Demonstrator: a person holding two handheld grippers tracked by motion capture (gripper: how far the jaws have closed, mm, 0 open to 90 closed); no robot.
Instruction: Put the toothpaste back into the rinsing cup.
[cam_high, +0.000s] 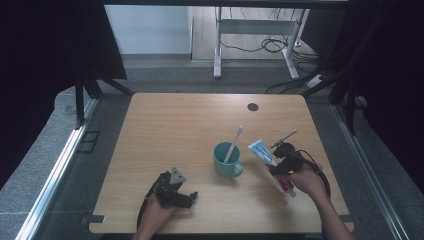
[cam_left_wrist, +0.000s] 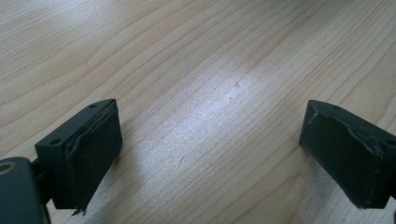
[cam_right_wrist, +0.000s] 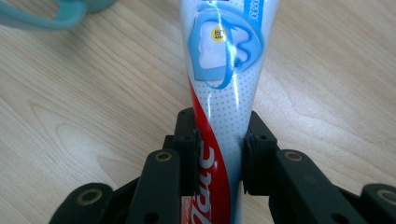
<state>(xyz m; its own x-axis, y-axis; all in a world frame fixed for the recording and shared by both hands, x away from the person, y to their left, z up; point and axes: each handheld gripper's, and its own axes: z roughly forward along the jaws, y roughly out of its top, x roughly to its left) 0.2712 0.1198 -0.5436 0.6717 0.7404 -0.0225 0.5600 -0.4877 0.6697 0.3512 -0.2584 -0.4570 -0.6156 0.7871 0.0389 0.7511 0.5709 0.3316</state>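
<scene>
Pale wood counter (cam_high: 190, 120) carries a teal mug (cam_high: 226, 159) with a toothbrush (cam_high: 233, 143) standing in it. Just right of the mug, the right hand-held gripper (cam_high: 281, 165) is clenched on a toothpaste tube (cam_high: 270, 164), which slants with its flat end toward the mug. The pick-up looks done; placing the tube, probably into the mug, seems left. The left hand-held gripper (cam_high: 186, 198) rests near the front edge, released and empty. The right gripper view shows the pads pinching the tube (cam_right_wrist: 219, 93) near its cap end. The left gripper view shows bare wood between wide jaws.
</scene>
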